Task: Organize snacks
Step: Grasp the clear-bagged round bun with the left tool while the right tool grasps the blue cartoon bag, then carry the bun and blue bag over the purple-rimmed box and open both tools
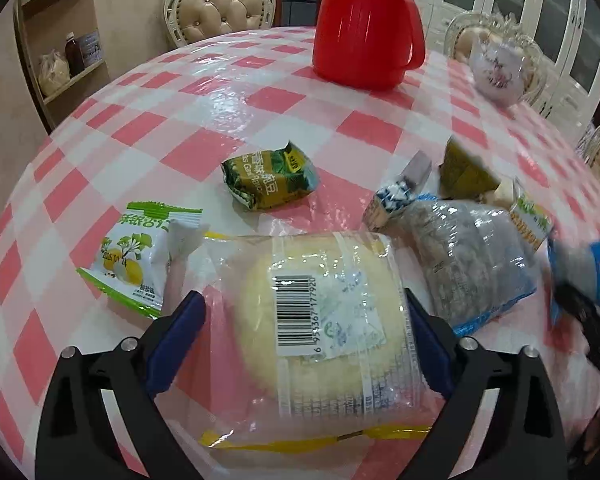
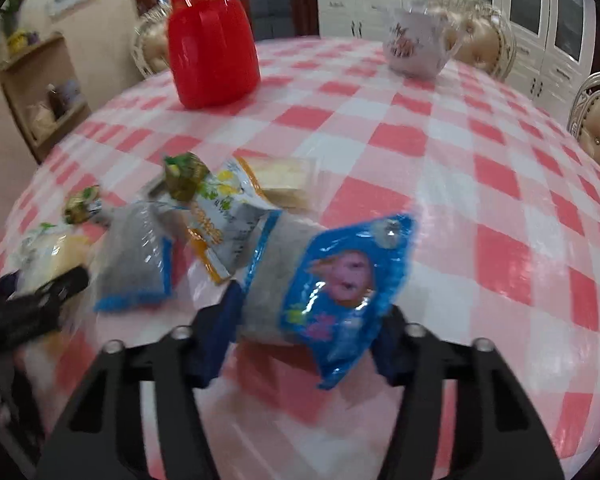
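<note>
My left gripper (image 1: 304,312) is shut on a clear-wrapped round yellow cake (image 1: 324,328) with a barcode label, held just above the table. My right gripper (image 2: 308,312) is shut on a blue cartoon snack packet (image 2: 340,284), tilted above the cloth. Loose snacks lie ahead: a green packet (image 1: 272,180), a white-green ginkgo packet (image 1: 136,256), a grey packet with blue trim (image 1: 468,256) (image 2: 136,256), and a white-orange packet (image 2: 224,216). The left gripper shows at the left edge of the right wrist view (image 2: 32,304).
A pink-and-white checked tablecloth (image 1: 204,92) covers the round table. A red thermos jug (image 1: 364,28) (image 2: 212,44) and a white floral teapot (image 1: 500,68) (image 2: 416,44) stand at the back. Padded chairs (image 1: 220,8) and a wooden shelf (image 1: 60,48) surround the table.
</note>
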The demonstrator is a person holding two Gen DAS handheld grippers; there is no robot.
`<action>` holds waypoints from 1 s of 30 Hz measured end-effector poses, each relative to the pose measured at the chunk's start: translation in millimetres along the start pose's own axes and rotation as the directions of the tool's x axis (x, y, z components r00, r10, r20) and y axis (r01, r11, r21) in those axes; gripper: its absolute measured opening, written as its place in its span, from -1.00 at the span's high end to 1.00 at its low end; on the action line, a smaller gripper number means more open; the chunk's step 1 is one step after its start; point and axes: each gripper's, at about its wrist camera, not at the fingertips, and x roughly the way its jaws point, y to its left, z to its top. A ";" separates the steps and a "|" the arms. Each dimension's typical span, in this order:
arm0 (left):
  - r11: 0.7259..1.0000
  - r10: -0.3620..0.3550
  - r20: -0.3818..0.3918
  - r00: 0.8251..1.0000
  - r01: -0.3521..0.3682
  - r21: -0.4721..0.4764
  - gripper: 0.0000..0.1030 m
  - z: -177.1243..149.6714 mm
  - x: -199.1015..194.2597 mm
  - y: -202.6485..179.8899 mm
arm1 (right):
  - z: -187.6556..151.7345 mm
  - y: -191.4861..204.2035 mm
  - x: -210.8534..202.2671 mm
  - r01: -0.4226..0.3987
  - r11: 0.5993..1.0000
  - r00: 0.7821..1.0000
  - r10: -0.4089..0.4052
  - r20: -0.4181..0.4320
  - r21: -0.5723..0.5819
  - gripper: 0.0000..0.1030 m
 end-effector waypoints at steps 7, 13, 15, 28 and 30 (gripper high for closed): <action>0.998 -0.050 0.027 0.998 0.050 0.023 -0.25 -3.6 -6.2 1.0 | -42.3 -3.1 -47.2 -0.102 0.995 0.994 0.102 0.039 -0.017 0.21; 0.994 -0.107 0.030 0.994 0.107 0.003 -0.56 -3.2 -7.7 5.7 | -32.9 5.6 -28.2 -0.102 0.995 0.995 0.101 -0.025 -0.021 -0.04; 0.994 -0.111 0.026 0.993 0.111 0.009 -0.51 -3.4 -7.2 4.8 | -31.5 13.4 -22.7 -0.077 0.996 0.997 0.075 -0.033 -0.049 -0.09; 0.995 -0.050 0.169 0.984 0.064 -0.080 -0.15 -18.8 -50.4 41.1 | -52.9 26.1 -65.8 -0.168 0.984 0.983 0.171 0.067 -0.058 0.13; 0.986 -0.058 0.217 0.975 0.090 -0.143 -0.15 -28.2 -66.6 56.3 | -56.8 28.1 -82.2 -0.197 0.979 0.975 0.201 0.094 -0.054 0.13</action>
